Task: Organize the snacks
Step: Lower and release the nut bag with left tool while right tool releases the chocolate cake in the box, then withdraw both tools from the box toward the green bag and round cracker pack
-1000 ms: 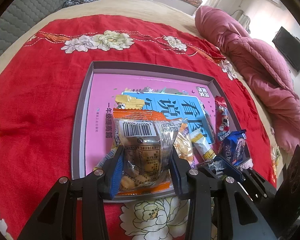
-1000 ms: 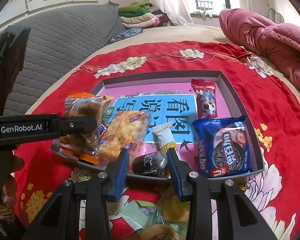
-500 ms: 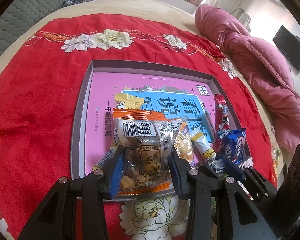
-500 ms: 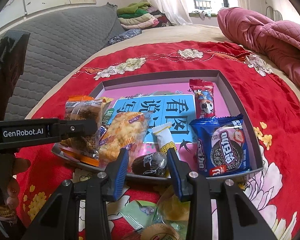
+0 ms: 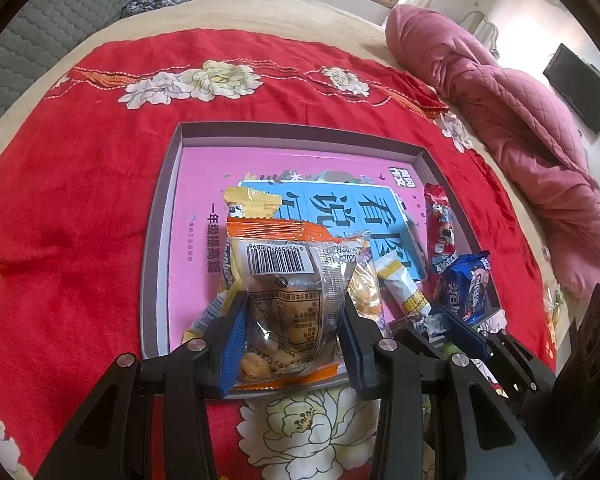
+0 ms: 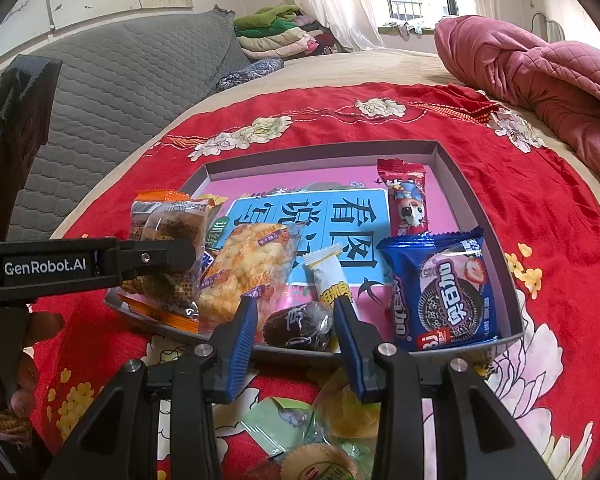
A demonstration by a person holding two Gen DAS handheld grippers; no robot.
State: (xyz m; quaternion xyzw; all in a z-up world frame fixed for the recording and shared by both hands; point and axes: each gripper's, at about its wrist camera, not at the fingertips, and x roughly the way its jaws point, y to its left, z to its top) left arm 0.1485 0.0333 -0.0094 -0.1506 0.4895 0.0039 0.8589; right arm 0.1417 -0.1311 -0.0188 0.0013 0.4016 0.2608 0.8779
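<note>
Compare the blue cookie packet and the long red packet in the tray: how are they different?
The blue cookie packet is wide and squarish; the long red packet is narrow. The blue one lies against the tray's near wall, the red one farther back. Both lie flat along the tray's right side, unheld.

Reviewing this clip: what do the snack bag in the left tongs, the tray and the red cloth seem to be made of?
Snack bag: thin clear plastic film, glossy; glare, crinkles and contents showing through.
Tray: probably grey cardboard, matte; thin folded walls, printed pink floor.
Red cloth: soft plush fabric, apparently towel-like; fuzzy nap, wrinkles, stitched-looking flowers.
</note>
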